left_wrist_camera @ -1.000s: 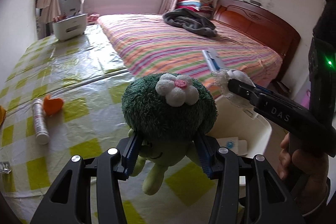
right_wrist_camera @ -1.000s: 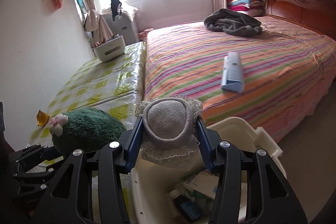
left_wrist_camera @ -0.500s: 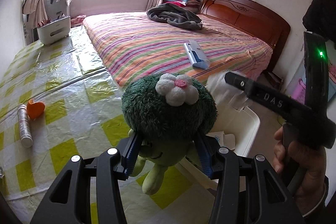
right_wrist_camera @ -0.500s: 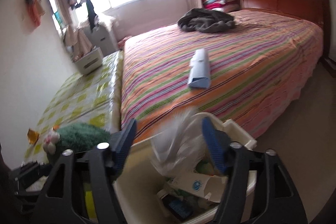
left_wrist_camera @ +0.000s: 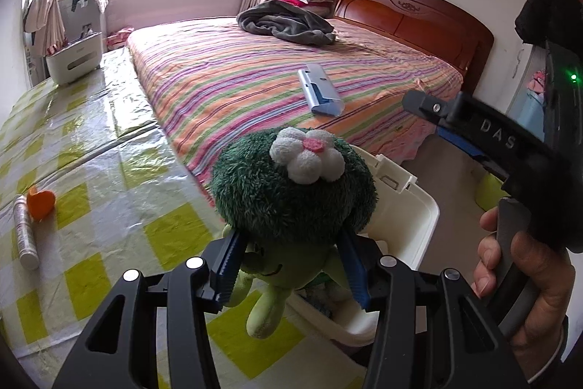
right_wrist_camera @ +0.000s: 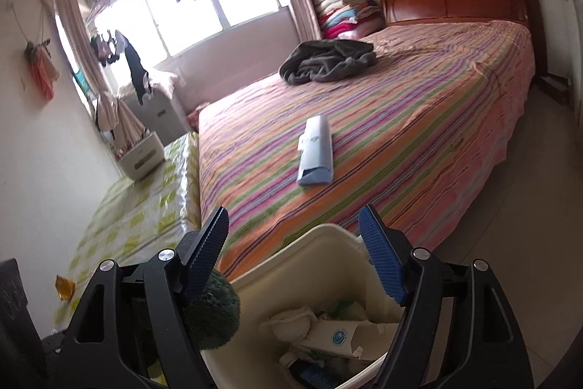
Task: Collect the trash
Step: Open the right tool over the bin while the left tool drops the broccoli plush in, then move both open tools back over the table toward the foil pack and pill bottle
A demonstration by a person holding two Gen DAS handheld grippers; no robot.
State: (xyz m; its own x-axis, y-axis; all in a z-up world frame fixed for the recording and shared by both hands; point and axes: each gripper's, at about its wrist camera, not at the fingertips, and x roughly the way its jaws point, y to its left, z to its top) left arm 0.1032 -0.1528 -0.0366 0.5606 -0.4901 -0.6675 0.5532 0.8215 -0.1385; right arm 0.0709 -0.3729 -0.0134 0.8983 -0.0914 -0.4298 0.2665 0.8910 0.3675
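Toy (left_wrist_camera: 291,192) — fuzzy green, white flower — gripped

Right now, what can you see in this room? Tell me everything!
Plush broccoli toy: one, green with white flower, clamped in left gripper over the bin edge.
Trash bin: one, cream, beside the bed, holding paper scraps.
Blue-white box: one, on the striped bed.
Blanket: one, grey, crumpled near the headboard.
Tube: one, white, on the yellow checked cover.
Orange peel: one, beside the tube.
Left gripper: black, blue pads.
Right gripper: jaws opening, nothing between them, above the bin.
Hand: one, holding the right gripper.
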